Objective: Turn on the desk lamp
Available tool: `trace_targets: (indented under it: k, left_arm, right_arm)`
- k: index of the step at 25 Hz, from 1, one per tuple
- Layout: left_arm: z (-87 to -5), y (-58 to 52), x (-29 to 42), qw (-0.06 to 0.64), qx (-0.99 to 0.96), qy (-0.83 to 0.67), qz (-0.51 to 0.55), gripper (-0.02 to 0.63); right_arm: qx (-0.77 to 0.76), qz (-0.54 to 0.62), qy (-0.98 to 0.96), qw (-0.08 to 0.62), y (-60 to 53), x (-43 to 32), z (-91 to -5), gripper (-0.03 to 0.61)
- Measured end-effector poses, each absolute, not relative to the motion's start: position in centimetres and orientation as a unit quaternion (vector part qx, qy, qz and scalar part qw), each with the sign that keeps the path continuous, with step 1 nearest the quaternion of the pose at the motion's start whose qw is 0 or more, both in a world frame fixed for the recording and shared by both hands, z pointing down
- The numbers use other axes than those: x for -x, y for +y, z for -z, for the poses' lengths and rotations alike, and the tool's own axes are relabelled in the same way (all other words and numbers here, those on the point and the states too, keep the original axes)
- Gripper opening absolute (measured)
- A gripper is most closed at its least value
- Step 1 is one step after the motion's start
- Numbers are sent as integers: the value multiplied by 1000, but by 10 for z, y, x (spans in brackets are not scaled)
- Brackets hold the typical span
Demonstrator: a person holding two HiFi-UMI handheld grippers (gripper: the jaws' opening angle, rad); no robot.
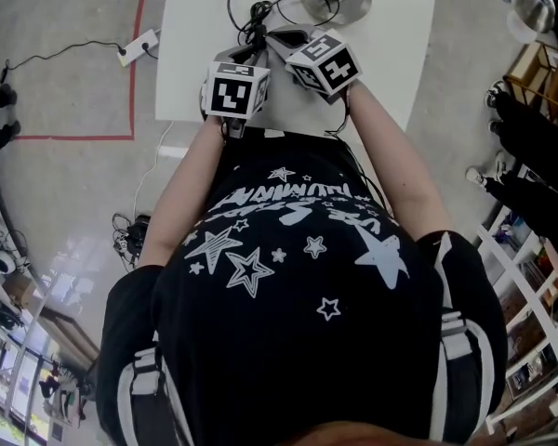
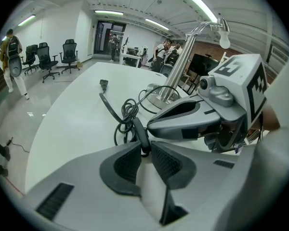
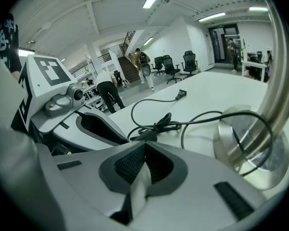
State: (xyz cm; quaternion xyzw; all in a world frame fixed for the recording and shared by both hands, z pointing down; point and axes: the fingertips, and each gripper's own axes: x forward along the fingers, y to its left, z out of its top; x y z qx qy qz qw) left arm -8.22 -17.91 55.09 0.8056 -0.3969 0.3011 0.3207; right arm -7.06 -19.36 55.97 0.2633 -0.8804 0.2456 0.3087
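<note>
The desk lamp has a round silver base [image 2: 161, 96] and a bent pole with a bare bulb [image 2: 224, 40]; it stands on the white table [image 1: 195, 26]. Its black cord [image 2: 123, 117] lies in loops in front of the base [image 3: 253, 148]. My left gripper [image 2: 143, 146] is shut on the cord's oblong inline switch [image 2: 138, 131]. My right gripper [image 3: 143, 146] comes in from the right with its jaws shut, the tips at that same switch [image 3: 145, 136]. In the head view both marker cubes [image 1: 237, 91] sit side by side at the table's near edge. The bulb does not look lit.
The cord's plug [image 2: 104, 83] lies loose farther out on the table. A power strip [image 1: 138, 47] and red floor tape [image 1: 135, 63] are left of the table. Shelving [image 1: 530, 277] stands at the right. Office chairs [image 2: 53, 57] and people are in the background.
</note>
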Motion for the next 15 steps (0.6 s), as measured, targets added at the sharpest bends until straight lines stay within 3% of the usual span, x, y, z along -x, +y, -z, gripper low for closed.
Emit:
trace_targets:
  k: [15]
  left_arm:
    - [-551, -180, 81, 323, -811, -379, -307, 78]
  right_arm:
    - [-249, -246, -878, 328, -199, 72, -562, 5]
